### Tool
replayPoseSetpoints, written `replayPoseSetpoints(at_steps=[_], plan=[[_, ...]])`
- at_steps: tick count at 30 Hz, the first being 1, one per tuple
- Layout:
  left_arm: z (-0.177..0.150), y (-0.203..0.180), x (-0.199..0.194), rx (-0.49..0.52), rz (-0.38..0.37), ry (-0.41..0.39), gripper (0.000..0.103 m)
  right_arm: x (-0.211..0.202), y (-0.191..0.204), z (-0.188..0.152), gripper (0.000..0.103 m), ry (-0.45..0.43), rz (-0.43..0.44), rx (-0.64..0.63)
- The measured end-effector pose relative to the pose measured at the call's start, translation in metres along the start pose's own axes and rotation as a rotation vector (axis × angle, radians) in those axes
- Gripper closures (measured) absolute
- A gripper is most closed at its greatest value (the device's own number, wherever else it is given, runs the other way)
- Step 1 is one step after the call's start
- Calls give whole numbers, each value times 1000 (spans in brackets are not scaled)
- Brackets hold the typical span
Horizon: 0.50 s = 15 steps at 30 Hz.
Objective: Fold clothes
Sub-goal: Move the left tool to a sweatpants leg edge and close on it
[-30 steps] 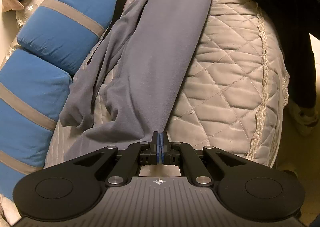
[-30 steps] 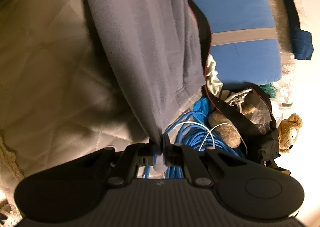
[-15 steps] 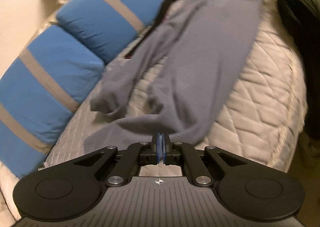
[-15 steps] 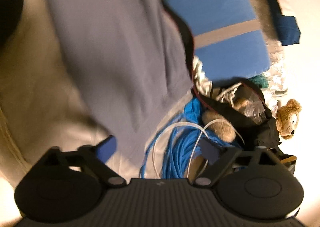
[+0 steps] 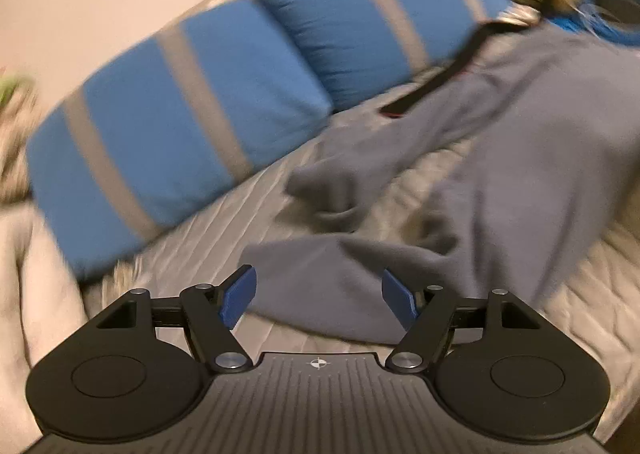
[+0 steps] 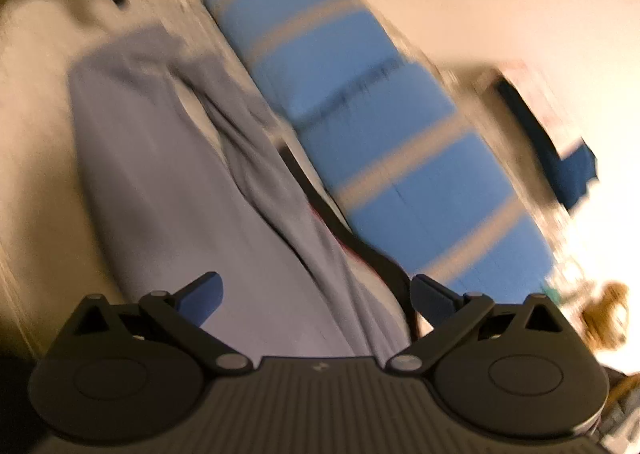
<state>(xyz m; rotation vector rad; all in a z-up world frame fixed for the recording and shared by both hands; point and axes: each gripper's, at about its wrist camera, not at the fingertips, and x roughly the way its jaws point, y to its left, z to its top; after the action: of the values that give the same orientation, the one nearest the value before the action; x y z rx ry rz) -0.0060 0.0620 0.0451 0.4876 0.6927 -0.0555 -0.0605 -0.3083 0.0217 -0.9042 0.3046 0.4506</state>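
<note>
A grey long-sleeved garment [image 5: 500, 158] lies spread on the quilted bed cover [image 5: 224, 238], one sleeve crumpled toward the pillows. In the left wrist view my left gripper [image 5: 318, 296] hovers over the garment's near hem; its jaws are opening and nothing is pressed between the blue pads [image 5: 239, 296]. The right wrist view shows the same grey garment [image 6: 172, 182] stretching away lengthwise. My right gripper [image 6: 316, 298] stands wide open above its near end, holding nothing. Both views are motion-blurred.
Two blue pillows with grey stripes [image 5: 192, 126] [image 6: 384, 142] line the bed's far side along a pale wall. A black strap [image 5: 440, 82] lies beside the garment. A plush bear [image 6: 604, 314], blue cable [image 5: 592, 26] and clutter sit at the bed's end.
Both grippers were shut on the garment's edges; both have let go, opened and pulled back and up. The garment now lies flat on the bed. Both views have rolled.
</note>
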Motion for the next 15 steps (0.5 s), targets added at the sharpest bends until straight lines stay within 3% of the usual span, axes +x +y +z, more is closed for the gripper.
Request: replayPoseSetpoints(at_steps=[3, 6, 9, 15], plan=[[-8, 33, 15, -202, 5, 69, 35, 7, 31, 27, 0, -62, 68, 23], [-27, 69, 33, -462, -49, 127, 35, 19, 63, 49, 0, -118, 104, 57], [-46, 95, 47, -658, -93, 138, 35, 34, 92, 69, 0, -157, 128, 120], [-72, 123, 73, -930, -195, 94, 35, 54, 132, 101, 0, -249, 189, 317]])
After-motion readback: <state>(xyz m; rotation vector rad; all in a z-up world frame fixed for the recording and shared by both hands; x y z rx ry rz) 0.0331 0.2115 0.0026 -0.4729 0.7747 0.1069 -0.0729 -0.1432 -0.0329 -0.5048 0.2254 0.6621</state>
